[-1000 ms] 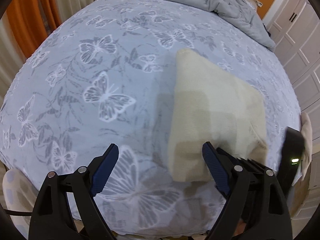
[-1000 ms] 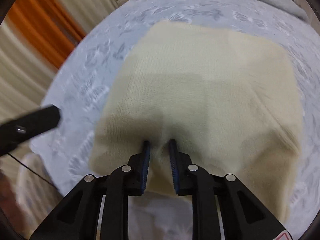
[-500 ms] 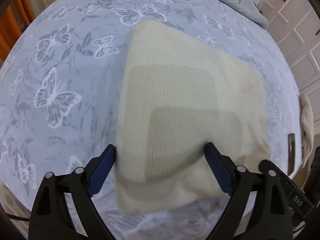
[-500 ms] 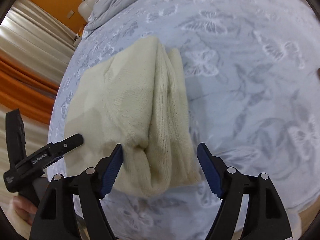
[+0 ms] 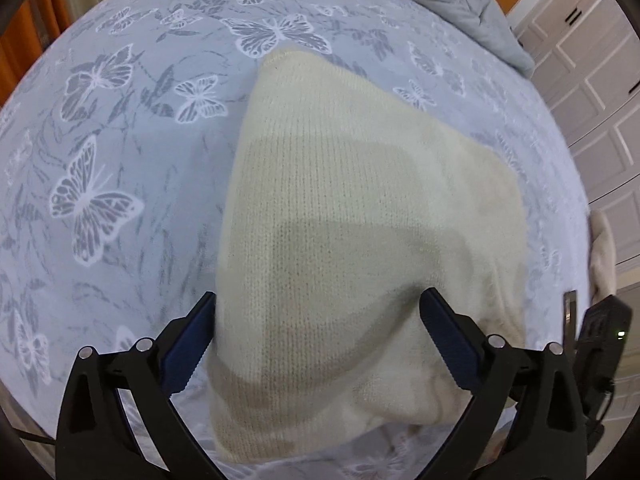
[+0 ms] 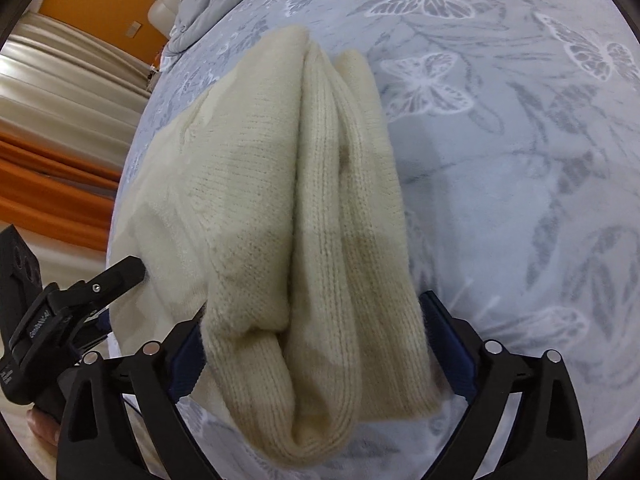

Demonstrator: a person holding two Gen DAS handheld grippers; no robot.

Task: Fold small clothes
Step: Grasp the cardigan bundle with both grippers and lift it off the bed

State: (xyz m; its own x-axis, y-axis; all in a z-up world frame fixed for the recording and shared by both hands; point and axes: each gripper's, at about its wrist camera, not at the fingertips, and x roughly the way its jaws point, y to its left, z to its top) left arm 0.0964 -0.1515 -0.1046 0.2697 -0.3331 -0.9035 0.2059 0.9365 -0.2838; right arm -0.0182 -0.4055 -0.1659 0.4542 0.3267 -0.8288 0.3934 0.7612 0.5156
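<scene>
A cream knitted garment [image 5: 352, 216] lies folded on the butterfly-print bedspread [image 5: 112, 168]. My left gripper [image 5: 316, 332] is open, its fingers straddling the garment's near edge. In the right wrist view the garment [image 6: 312, 216] shows its stacked folded layers end-on. My right gripper [image 6: 316, 340] is open, its fingers on either side of the thick folded end. The left gripper [image 6: 116, 280] also shows at the left of the right wrist view, at the garment's other edge.
A grey quilt [image 5: 448, 4] is bunched at the bed's far end. White cabinet doors [image 5: 592, 64] stand to the right. Orange and beige curtains [image 6: 60, 152] hang beside the bed. A beige cloth [image 5: 602, 256] hangs at the bed's right edge.
My right gripper let go of the garment, opened, and swung round to its folded end. My left gripper moved right and forward over the garment's near edge.
</scene>
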